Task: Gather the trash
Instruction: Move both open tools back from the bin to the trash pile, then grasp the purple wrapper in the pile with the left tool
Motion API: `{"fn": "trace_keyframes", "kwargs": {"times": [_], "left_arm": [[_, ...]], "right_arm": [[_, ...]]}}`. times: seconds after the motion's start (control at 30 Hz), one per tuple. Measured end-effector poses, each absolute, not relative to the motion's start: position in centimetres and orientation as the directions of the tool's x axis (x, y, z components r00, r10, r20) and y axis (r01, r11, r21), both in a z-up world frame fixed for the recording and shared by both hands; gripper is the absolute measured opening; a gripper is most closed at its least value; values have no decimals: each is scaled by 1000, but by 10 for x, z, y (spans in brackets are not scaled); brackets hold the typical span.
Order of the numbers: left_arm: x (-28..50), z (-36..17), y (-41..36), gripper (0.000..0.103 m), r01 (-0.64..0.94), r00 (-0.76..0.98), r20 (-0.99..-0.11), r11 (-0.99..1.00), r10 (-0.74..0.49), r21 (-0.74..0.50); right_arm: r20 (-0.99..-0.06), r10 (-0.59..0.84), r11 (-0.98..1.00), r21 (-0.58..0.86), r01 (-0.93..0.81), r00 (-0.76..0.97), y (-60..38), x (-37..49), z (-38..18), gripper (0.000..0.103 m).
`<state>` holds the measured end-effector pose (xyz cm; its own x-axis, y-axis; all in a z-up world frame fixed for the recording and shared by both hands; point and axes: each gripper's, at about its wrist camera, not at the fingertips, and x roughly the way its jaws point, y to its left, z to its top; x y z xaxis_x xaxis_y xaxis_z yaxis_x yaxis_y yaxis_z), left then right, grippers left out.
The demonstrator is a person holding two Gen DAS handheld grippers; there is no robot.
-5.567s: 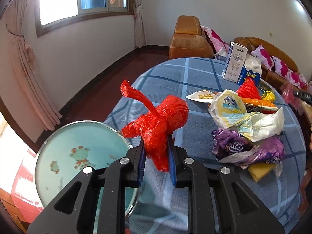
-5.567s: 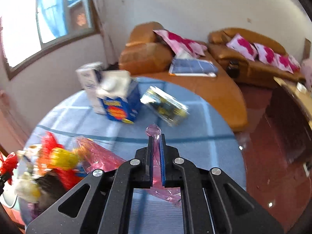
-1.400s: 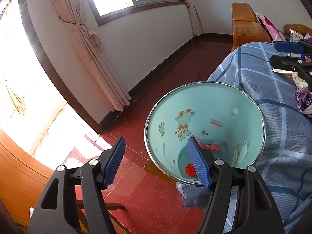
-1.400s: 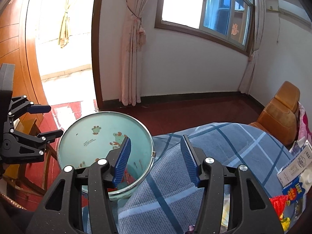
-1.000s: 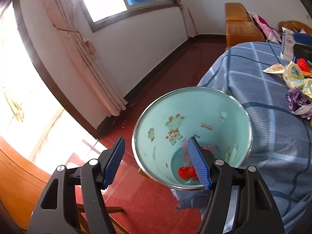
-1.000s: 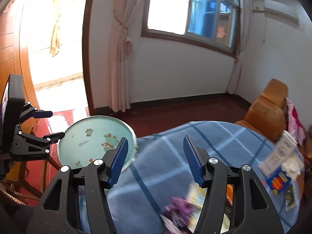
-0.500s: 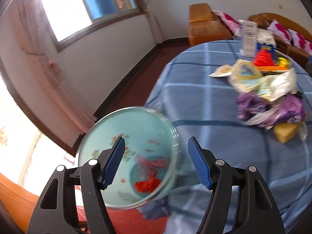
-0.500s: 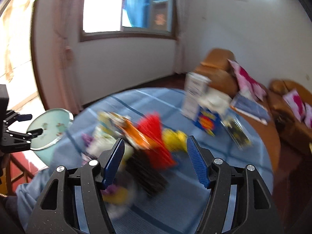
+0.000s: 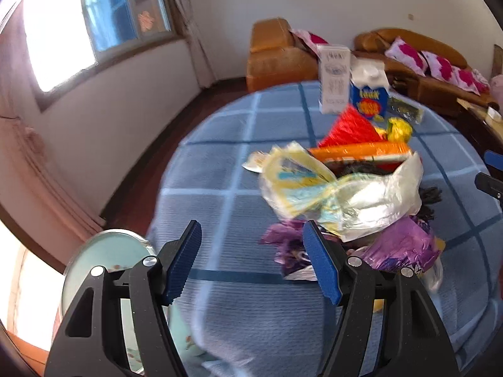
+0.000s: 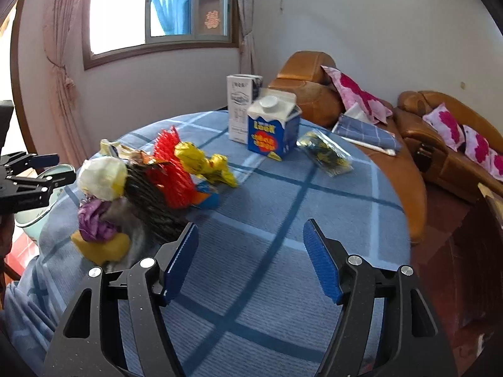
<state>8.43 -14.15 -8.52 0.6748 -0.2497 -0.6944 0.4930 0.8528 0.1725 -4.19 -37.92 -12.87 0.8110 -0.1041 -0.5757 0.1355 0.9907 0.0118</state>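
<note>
While both cameras look over the round table in its blue checked cloth (image 10: 283, 207), only the left wrist view catches the teal bin (image 9: 103, 270), low and to the left of the left gripper (image 9: 251, 260), beside the table's edge. That gripper's jaws stand spread with nothing between them, and the trash heap lies just ahead and to its right: a clear crumpled bag with yellow print (image 9: 330, 194) on top, a purple wrapper (image 9: 399, 245) under it, an orange packet (image 9: 361, 152) and red netting (image 9: 349, 128) behind. The right wrist view shows the right gripper (image 10: 251, 257) over bare cloth, its jaws opening and holding nothing, with the same heap ahead to its left. Only there do the yellow sponge (image 10: 100, 246) at the heap's near end and the crumpled yellow foil (image 10: 204, 161) show clearly. Farther ahead stand a white carton (image 10: 240, 106) and a blue milk carton (image 10: 272, 128), with a small clear snack packet (image 10: 325, 152) to their right.
</note>
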Motion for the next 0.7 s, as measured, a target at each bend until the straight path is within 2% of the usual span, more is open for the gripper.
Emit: {"fn": "trace_keyframes", "kwargs": {"times": [0.17,0.23,0.33,0.43,0.53,0.7], "left_arm": [[83,-106,-158,64,552,621,-737,817,-266,170],[85,-111,-160,58,566,598,-749,812,-286,141],[87,-114,-165,39,592,558,-764,800,-324,93],[82,-115,-174,7,628,536,-770,773,-345,91],[80,-113,-174,4,623,539,-773,776,-335,98],[88,-114,-146,2,549,567,-787,824,-243,141]], "right_arm": [[-606,-131,984,14,176,785,-393,-51,-143,69],[-614,-135,982,20,186,778,-398,-54,-148,69],[-623,-134,980,32,197,771,-403,-56,-152,69],[-626,-130,979,40,198,769,-403,-57,-154,70],[-625,-125,980,43,194,771,-401,-58,-155,71],[-619,-119,982,41,184,776,-396,-59,-153,72]]}}
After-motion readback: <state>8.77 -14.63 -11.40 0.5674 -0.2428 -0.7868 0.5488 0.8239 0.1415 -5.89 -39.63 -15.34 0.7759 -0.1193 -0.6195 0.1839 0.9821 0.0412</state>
